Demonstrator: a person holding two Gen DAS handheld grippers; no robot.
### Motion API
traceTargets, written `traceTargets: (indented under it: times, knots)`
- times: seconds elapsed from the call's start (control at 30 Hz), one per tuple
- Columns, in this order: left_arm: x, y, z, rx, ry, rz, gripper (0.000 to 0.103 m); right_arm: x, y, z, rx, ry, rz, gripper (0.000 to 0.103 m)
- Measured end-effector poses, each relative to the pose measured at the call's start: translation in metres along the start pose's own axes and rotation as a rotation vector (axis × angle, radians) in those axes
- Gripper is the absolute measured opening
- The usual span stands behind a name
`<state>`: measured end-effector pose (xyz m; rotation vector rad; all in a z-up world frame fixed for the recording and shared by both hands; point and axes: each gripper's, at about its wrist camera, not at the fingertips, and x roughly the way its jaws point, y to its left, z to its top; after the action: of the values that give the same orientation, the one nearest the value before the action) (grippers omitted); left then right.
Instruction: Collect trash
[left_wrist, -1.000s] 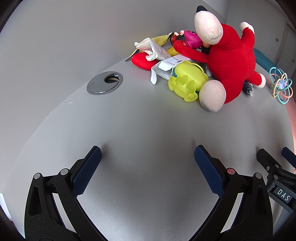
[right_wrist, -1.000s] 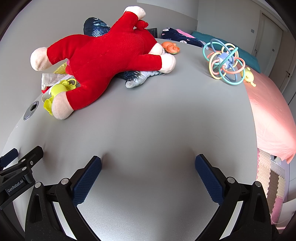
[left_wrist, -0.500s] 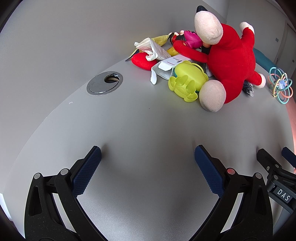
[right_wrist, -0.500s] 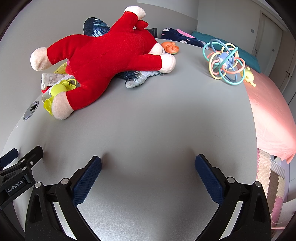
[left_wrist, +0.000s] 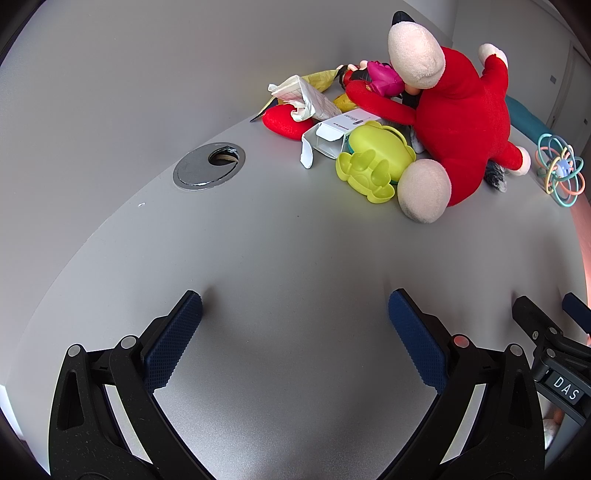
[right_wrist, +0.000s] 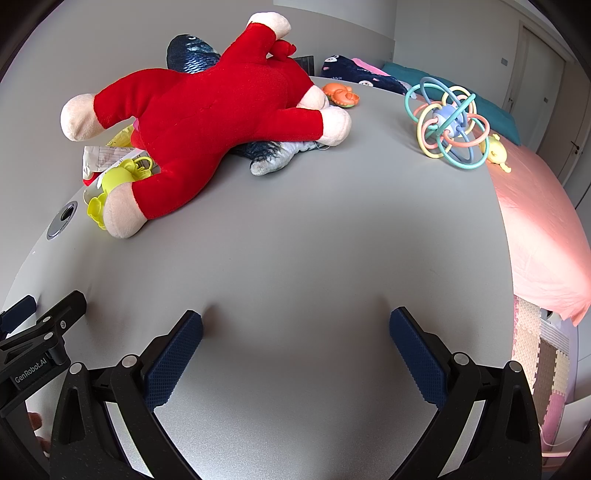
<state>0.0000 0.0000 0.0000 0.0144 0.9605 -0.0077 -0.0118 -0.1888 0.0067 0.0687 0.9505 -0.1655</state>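
A: Trash check. Where is it?

B: All bunched against the red plush toy (left_wrist: 458, 122), on its far-left side as the left camera sees it. Crumpled paper (left_wrist: 306, 98) at the back, yellow wrapper (left_wrist: 319, 79) just behind that, white carton (left_wrist: 334, 138) with an open flap in front, touching the green plastic toy (left_wrist: 373, 158).

A: Tools?

B: Left gripper (left_wrist: 293, 321) has its jaws wide apart, nothing between them, low over the bare table (left_wrist: 280, 240), well short of the plush toy. Right gripper (right_wrist: 295, 325) likewise spread and empty, on the plush toy's near side.

A: Step?

B: Nothing picked yet, I'd say. First reach.

A: Best way in?

B: Left one is closer to the pile. Probably go for the carton first: it's the nearest piece to the plush toy's foot and sits clear at the front. Come in low from the cable hole (left_wrist: 208, 166) side, pinch the carton wall, not the loose flap, which would likely bend. Keep off the green toy.

A: Paper?

B: Soft, should crush fine. Part of it rests on a red cushion (left_wrist: 284, 123), so lift it straight up.

A: Bin?

B: Not visible in either view.
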Motion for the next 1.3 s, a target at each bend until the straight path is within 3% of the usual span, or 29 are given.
traceTargets:
  times: [0.6, 0.77, 0.9, 1.07, 1.3]
  knots:
    - [0.000, 0.000, 0.000, -0.006, 0.000, 0.005, 0.097, 0.000, 0.000, 0.000, -0.016, 0.000, 0.014, 0.101]
    - [-0.005, 0.001, -0.002, 0.001, 0.005, -0.003, 0.097, -0.002, 0.004, -0.001, -0.176, 0.026, 0.137, 0.100]
    - [-0.025, -0.004, -0.003, 0.002, -0.034, -0.032, 0.097, -0.016, -0.011, 0.010, -0.177, 0.039, 0.283, 0.100]
    - [-0.055, -0.021, 0.011, 0.060, -0.098, -0.061, 0.097, -0.035, -0.025, 0.035, -0.192, 0.010, 0.324, 0.100]
    - [-0.078, -0.066, 0.069, 0.170, -0.159, -0.102, 0.097, -0.057, -0.063, 0.088, -0.164, -0.055, 0.367, 0.100]
